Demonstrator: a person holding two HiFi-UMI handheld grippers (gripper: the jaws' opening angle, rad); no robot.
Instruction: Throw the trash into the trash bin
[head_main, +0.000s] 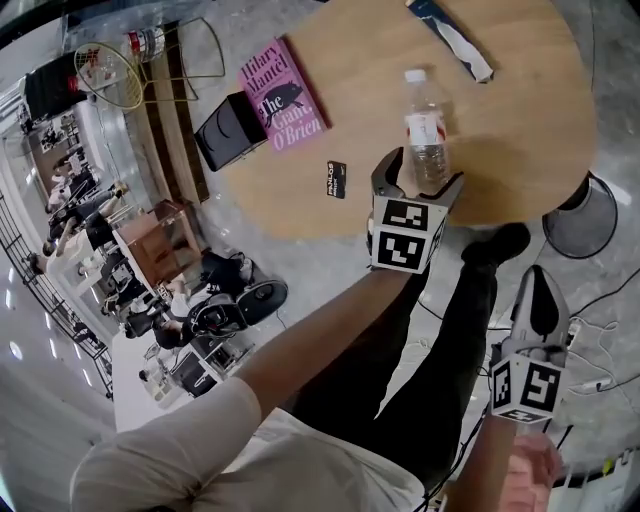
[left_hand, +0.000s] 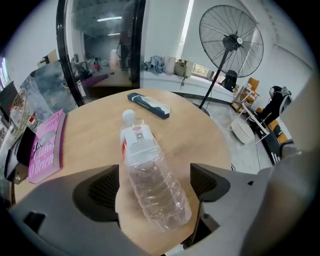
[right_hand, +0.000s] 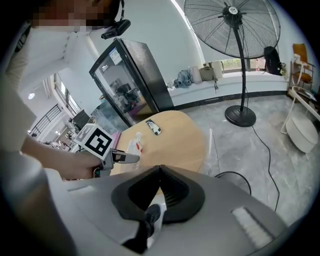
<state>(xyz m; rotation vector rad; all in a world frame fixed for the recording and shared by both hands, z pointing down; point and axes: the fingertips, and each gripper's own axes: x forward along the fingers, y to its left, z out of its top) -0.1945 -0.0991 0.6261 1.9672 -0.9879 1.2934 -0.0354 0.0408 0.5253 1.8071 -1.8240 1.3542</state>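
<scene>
Two grippers are in view. The left gripper (head_main: 420, 182) reaches over the near edge of the round wooden table (head_main: 530, 110), its jaws spread wide on either side of a clear plastic bottle (head_main: 426, 128). The bottle stands upright on the table near that edge, with a white cap and a red-and-white label on its upper part. In the left gripper view a gap shows between the bottle and the right jaw. The left jaw sits just beside it, and contact cannot be told. The right gripper (head_main: 540, 285) hangs off the table at the near right, above the floor, its jaws clenched tip to tip. On the table's left lie a pink book (head_main: 282, 95) and a small black card (head_main: 336, 179). A blue-and-white packet (head_main: 452, 38) lies at the far side.
</scene>
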